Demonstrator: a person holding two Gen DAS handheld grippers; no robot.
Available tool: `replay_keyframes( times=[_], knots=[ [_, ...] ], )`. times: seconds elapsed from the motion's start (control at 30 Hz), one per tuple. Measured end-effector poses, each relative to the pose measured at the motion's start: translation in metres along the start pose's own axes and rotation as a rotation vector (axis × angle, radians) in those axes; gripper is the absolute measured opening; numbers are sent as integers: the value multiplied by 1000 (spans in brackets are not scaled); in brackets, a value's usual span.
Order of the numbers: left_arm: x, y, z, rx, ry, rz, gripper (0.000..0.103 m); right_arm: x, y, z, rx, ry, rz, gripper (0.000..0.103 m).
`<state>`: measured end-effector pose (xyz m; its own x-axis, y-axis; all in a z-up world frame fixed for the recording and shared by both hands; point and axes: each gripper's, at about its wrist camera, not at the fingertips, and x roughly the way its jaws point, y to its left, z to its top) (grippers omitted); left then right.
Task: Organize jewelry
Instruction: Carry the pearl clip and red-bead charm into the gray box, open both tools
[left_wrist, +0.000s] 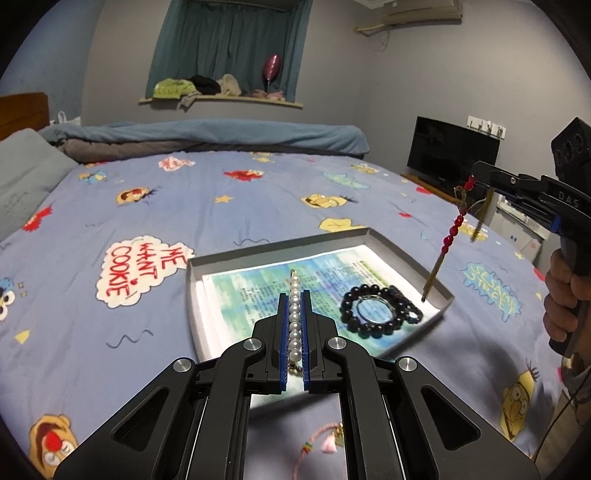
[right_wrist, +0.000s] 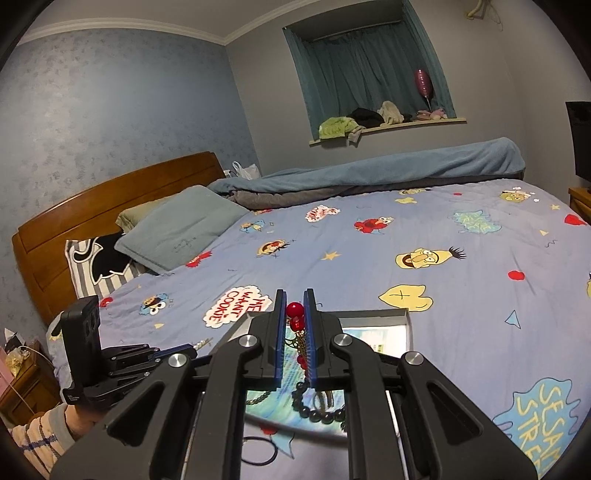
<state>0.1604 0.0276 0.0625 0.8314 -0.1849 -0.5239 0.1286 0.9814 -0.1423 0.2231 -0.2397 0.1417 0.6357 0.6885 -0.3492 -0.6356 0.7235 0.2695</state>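
In the left wrist view, your left gripper (left_wrist: 294, 295) clenches a pearl strand (left_wrist: 294, 321) above the shallow box (left_wrist: 280, 251) on the bed sheet (left_wrist: 110, 206). A black bead bracelet (left_wrist: 371, 310) lies in the box.

In the right wrist view, your right gripper (right_wrist: 295, 295) grasps a red bead chain (right_wrist: 295, 314), which hangs over the same box (right_wrist: 373, 315).
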Motion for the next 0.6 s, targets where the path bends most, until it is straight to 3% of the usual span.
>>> replay_keyframes(
  times=[0.6],
  knots=[
    [72, 23, -19, -60, 192, 68, 6, 108, -32, -41, 27, 225, -86, 9]
  ],
)
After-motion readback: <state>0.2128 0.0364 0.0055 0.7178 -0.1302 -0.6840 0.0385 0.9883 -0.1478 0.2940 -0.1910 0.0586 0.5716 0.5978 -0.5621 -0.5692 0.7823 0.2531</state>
